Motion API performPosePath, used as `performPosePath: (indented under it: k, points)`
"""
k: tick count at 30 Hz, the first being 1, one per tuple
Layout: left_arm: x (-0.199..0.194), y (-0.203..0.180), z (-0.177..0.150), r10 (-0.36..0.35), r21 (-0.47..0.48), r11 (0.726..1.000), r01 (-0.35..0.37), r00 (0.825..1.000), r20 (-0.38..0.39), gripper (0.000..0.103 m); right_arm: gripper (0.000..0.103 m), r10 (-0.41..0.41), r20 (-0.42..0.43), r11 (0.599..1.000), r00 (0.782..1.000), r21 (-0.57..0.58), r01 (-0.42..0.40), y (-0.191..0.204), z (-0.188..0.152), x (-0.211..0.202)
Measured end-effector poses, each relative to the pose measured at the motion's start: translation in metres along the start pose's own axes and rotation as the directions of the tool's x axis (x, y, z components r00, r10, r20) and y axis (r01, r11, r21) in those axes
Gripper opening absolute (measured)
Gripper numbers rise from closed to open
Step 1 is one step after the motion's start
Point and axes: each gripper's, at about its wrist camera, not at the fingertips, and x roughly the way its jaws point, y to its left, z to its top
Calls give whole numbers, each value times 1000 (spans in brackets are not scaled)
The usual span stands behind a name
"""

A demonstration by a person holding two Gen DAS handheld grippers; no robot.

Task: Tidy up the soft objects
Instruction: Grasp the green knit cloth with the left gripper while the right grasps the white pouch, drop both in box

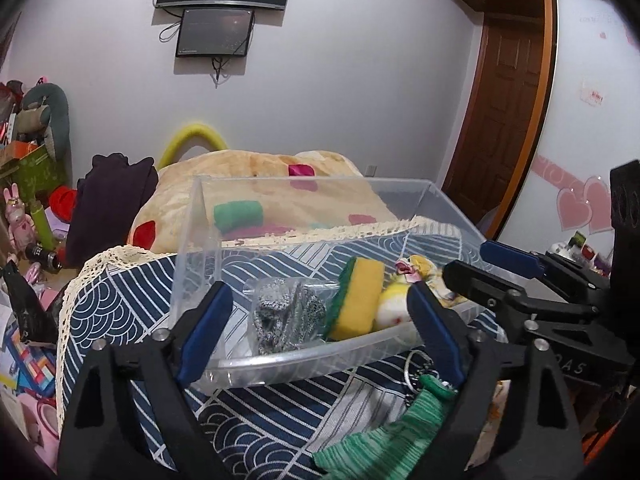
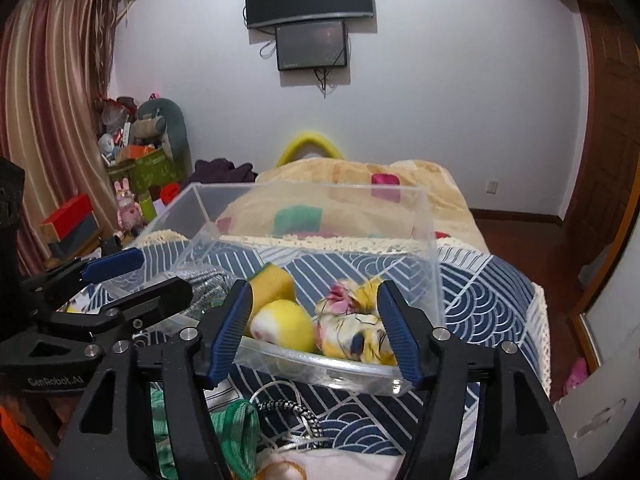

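A clear plastic bin point(image 1: 304, 356) point(image 2: 320, 372) stands on the blue patterned cloth. It holds a silver mesh scrubber point(image 1: 286, 314), a yellow and green sponge point(image 1: 356, 298) point(image 2: 270, 282), a yellow and white plush ball point(image 1: 394, 306) point(image 2: 284, 324) and a flowered cloth bundle point(image 2: 356, 330) point(image 1: 420, 270). My left gripper point(image 1: 316, 336) is open and empty just before the bin's near wall. My right gripper point(image 2: 316, 332) is open and empty, also at the near wall. A green knitted piece point(image 1: 384, 436) point(image 2: 236, 436) and a grey cord point(image 2: 288, 412) lie on the cloth below the grippers.
The cloth point(image 1: 256, 412) covers a stand with a lace edge. Behind it is a bed with a beige spotted blanket point(image 2: 352, 184). Toys and boxes point(image 2: 140, 160) are piled at the left wall. A wooden door point(image 1: 500, 100) is at the right.
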Motion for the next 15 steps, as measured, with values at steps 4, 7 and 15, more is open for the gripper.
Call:
performPosePath:
  k: [4,7,15]
  points:
    - [-17,-4,-3,-4,-2,1000,4,1000,23,101,67,-13,43,1000,999,-13,13,1,1,-22]
    - [-24,-7,-10,-4,3,1000,4,1000,13,102,70,-11,65,1000,998,-15,12,3,0,-35]
    - [-22,-9,-41,-13,4,1000,14,997,-80,102,74,-14,64,1000,998,-26,16,9,-16,-51]
